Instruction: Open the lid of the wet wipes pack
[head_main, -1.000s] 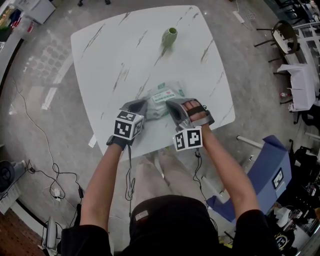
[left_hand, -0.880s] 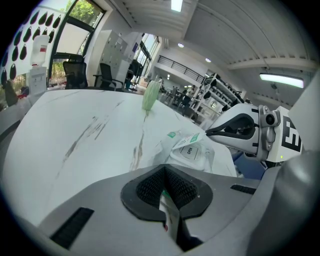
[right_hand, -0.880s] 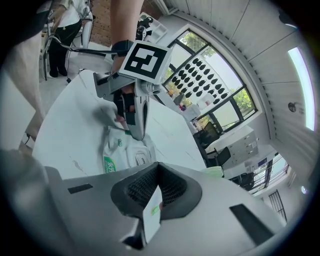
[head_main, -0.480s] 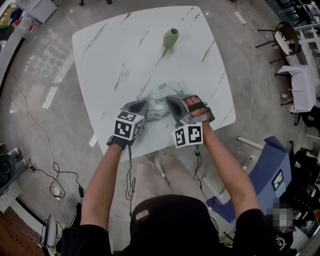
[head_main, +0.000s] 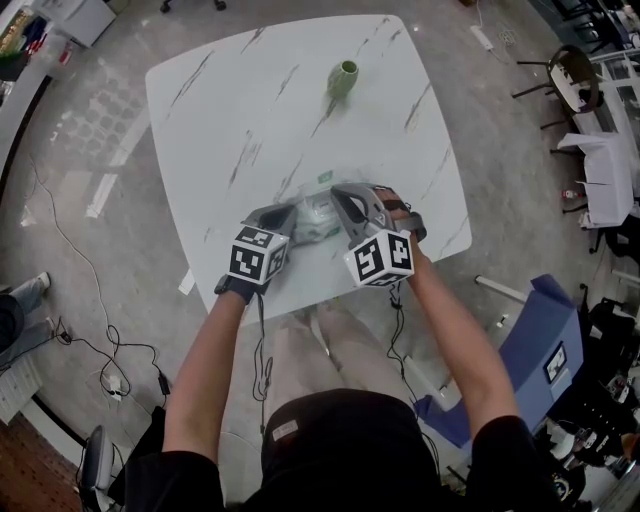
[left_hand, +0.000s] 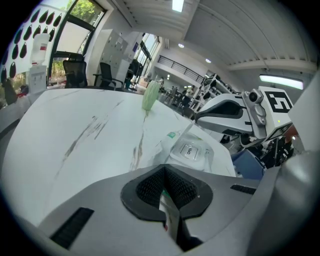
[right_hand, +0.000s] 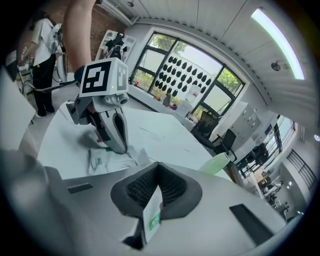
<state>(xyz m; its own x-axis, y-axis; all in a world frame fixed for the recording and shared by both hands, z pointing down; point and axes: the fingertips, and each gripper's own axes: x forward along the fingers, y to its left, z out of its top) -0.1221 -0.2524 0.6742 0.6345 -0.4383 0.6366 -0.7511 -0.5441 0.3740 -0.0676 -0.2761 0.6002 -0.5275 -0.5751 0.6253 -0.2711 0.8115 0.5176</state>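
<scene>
The wet wipes pack (head_main: 316, 212) lies near the table's front edge, white and green with a clear lid (left_hand: 191, 150) on top. My left gripper (head_main: 283, 214) is shut on the pack's left edge, and a thin strip of wrapper shows between its jaws (left_hand: 167, 204). At the pack's right end, my right gripper (head_main: 344, 202) is shut on a white flap with green print (right_hand: 152, 210). The left gripper (right_hand: 109, 117) and the pack (right_hand: 107, 160) below it show in the right gripper view. In the left gripper view the right gripper (left_hand: 235, 113) stands beyond the pack.
A green vase (head_main: 342, 78) stands at the far side of the white marble table (head_main: 230, 110). Cables lie on the floor at the left (head_main: 105, 360). A blue box (head_main: 540, 345) stands on the floor at the right, with chairs and a draped table beyond.
My right gripper has rolled, so its marker cube faces more upward, and it has shifted slightly up and away with the flap. The left gripper has stayed still.
</scene>
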